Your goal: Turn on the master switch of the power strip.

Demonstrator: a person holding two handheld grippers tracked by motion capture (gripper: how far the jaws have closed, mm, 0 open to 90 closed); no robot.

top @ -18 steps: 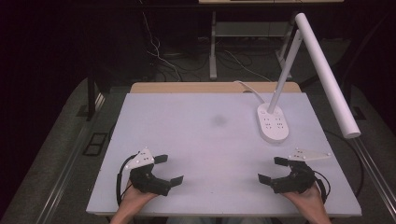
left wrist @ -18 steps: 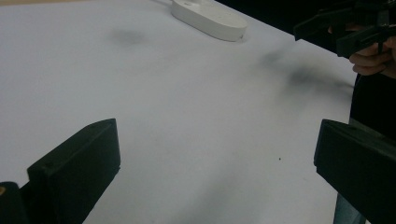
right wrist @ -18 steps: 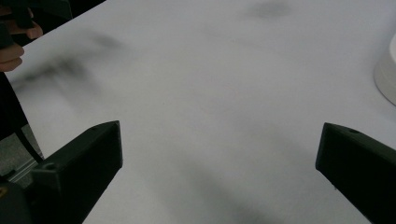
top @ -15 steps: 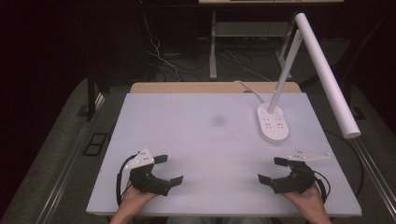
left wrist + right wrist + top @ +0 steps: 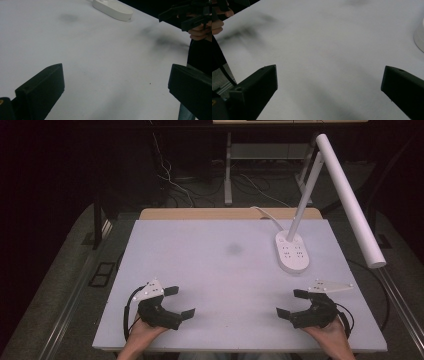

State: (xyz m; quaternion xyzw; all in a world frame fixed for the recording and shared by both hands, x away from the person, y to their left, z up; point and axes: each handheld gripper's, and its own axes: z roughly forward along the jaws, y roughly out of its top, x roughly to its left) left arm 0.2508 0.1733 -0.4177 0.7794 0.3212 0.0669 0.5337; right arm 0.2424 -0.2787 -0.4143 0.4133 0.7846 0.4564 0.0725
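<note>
My left gripper (image 5: 179, 302) rests at the near left of the white table (image 5: 220, 270), held by a hand, its black jaws spread wide with nothing between them. My right gripper (image 5: 294, 303) sits at the near right, also open and empty, pointing toward the table's middle. In the left gripper view my left gripper (image 5: 116, 82) frames bare tabletop, and the right gripper (image 5: 186, 15) shows far off at the top right. In the right gripper view my right gripper (image 5: 329, 82) also frames bare white surface.
A white desk lamp stands at the back right, its oval base (image 5: 292, 251) on the table and its long tube head (image 5: 350, 200) reaching out over the right edge. A faint dark smudge (image 5: 233, 249) marks the middle of the table. Cables lie on the floor beyond.
</note>
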